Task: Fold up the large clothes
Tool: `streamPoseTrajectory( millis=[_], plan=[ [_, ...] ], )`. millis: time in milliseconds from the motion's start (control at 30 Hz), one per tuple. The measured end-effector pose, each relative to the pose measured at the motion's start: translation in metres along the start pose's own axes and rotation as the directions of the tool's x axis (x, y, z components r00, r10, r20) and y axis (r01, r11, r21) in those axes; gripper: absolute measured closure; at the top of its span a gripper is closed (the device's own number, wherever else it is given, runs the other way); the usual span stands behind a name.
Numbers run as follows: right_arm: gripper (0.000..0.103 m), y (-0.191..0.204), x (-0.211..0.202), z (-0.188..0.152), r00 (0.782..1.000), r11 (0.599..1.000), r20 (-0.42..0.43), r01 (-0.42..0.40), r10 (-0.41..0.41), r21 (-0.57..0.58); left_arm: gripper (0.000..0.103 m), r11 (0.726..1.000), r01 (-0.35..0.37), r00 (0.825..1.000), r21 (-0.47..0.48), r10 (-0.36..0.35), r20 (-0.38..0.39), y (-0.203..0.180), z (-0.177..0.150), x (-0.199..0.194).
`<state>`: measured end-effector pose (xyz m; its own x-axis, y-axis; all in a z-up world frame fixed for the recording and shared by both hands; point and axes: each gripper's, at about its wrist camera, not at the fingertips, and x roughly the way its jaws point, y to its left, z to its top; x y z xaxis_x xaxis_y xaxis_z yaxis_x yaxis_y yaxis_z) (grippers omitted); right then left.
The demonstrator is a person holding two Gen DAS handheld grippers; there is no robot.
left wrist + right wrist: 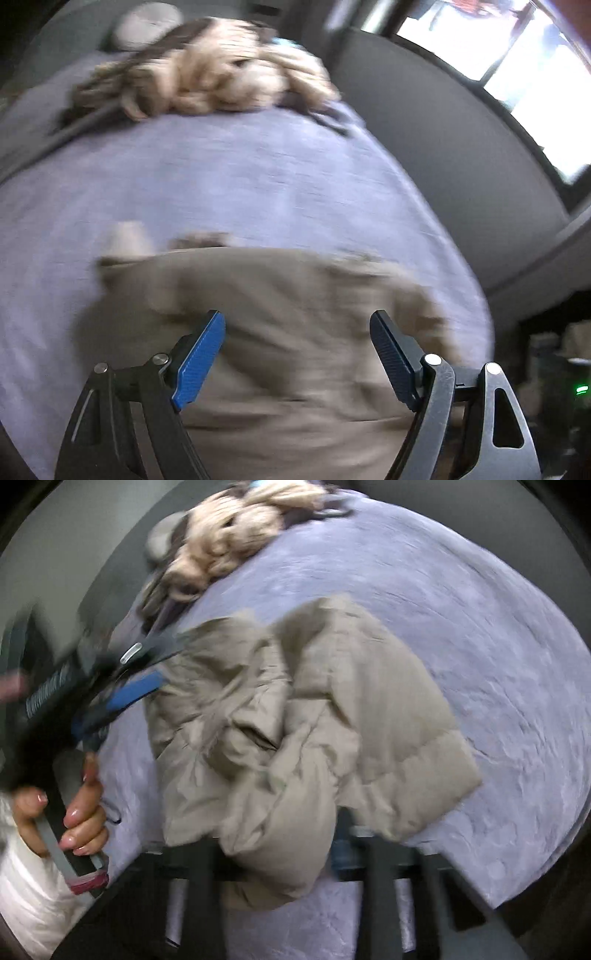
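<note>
Both risks come from slack: your left gripper, fingers spread wide and holding nothing, hovers over the beige puffer jacket bunched mid-frame on the lavender bedspread, while your right gripper's blurred fingers, lower centre, I cannot tell—the bundle may unfold.

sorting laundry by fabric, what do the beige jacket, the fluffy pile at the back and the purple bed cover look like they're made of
Beige jacket: looks like smooth matte synthetic shell over padding; puffy stitched panels suggest a quilted puffer.
Fluffy pile: cream and brown shaggy fleece or faux fur, judging by its tufted, woolly surface; blur leaves it open.
Purple bed cover: soft woven or plush fabric, matte, with fine wrinkles.
</note>
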<state>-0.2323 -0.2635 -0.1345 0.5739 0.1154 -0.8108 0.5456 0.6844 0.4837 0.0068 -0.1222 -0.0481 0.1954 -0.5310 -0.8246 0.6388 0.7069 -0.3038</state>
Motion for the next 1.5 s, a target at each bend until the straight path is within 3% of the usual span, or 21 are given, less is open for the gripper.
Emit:
streamPoseTrajectory(
  millis=[67, 133, 233, 467, 700, 800, 900, 1000, 1100, 1167, 1233, 1333, 1500],
  plan=[
    [0.086, 0.0, -0.003, 0.001, 0.999, 0.999, 0.024, 0.024, -0.023, -0.026, 0.022, 0.995, -0.092, 0.996, -0.023, 0.092, -0.013, 0.024, -0.001, 0.013],
    [0.087, 0.007, -0.007, 0.0, 0.998, 0.998, 0.047, 0.038, -0.036, -0.043, 0.022, 0.993, -0.099, 0.995, -0.067, 0.097, -0.033, 0.037, -0.002, 0.028],
    [0.087, -0.023, -0.015, -0.001, 0.995, 0.996, 0.068, 0.078, -0.075, -0.042, 0.022, 0.991, -0.116, 0.993, -0.06, 0.114, -0.034, 0.035, -0.001, 0.044],
    [0.087, -0.093, -0.003, -0.001, 0.992, 0.987, 0.038, 0.117, -0.122, 0.106, 0.022, 0.989, -0.122, 0.992, 0.078, 0.125, -0.032, -0.038, 0.0, 0.084],
    [0.083, -0.133, 0.016, 0.006, 0.999, 0.98, -0.038, 0.043, -0.036, 0.197, 0.022, 0.983, -0.152, 0.986, 0.102, 0.158, -0.053, -0.056, -0.002, 0.1],
    [0.078, -0.128, -0.008, 0.014, 0.997, 0.983, -0.034, 0.069, -0.064, 0.169, 0.022, 0.982, -0.158, 0.985, 0.1, 0.165, -0.059, -0.053, -0.002, 0.102],
    [0.075, -0.118, -0.047, 0.025, 0.99, 0.988, 0.069, 0.119, -0.126, 0.098, 0.022, 0.983, -0.159, 0.984, 0.092, 0.165, -0.062, -0.05, -0.002, 0.102],
    [0.075, -0.104, -0.065, 0.041, 0.987, 0.994, 0.116, 0.106, -0.109, 0.034, 0.022, 0.982, -0.166, 0.983, 0.094, 0.172, -0.059, -0.051, -0.003, 0.102],
    [0.075, -0.083, -0.049, 0.058, 0.997, 0.998, 0.07, 0.045, -0.041, -0.054, 0.02, 0.978, -0.181, 0.981, 0.1, 0.188, -0.056, -0.052, -0.004, 0.102],
    [0.068, -0.07, -0.032, 0.068, 0.999, 0.995, 0.034, 0.02, -0.016, -0.1, 0.02, 0.977, -0.186, 0.98, 0.1, 0.192, -0.057, -0.053, -0.003, 0.102],
    [0.042, -0.057, -0.013, 0.081, 1.0, 0.991, 0.012, -0.005, 0.006, -0.132, 0.02, 0.977, -0.19, 0.979, 0.098, 0.196, -0.059, -0.053, -0.003, 0.102],
    [0.04, -0.048, 0.013, 0.101, 0.999, 0.991, -0.029, -0.042, 0.038, -0.129, 0.02, 0.974, -0.206, 0.976, 0.094, 0.212, -0.058, -0.053, -0.002, 0.098],
    [0.044, -0.051, 0.056, 0.129, 0.991, 0.995, -0.116, -0.074, 0.066, -0.063, 0.02, 0.973, -0.228, 0.974, -0.018, 0.228, 0.001, -0.039, -0.006, 0.053]
  ],
)
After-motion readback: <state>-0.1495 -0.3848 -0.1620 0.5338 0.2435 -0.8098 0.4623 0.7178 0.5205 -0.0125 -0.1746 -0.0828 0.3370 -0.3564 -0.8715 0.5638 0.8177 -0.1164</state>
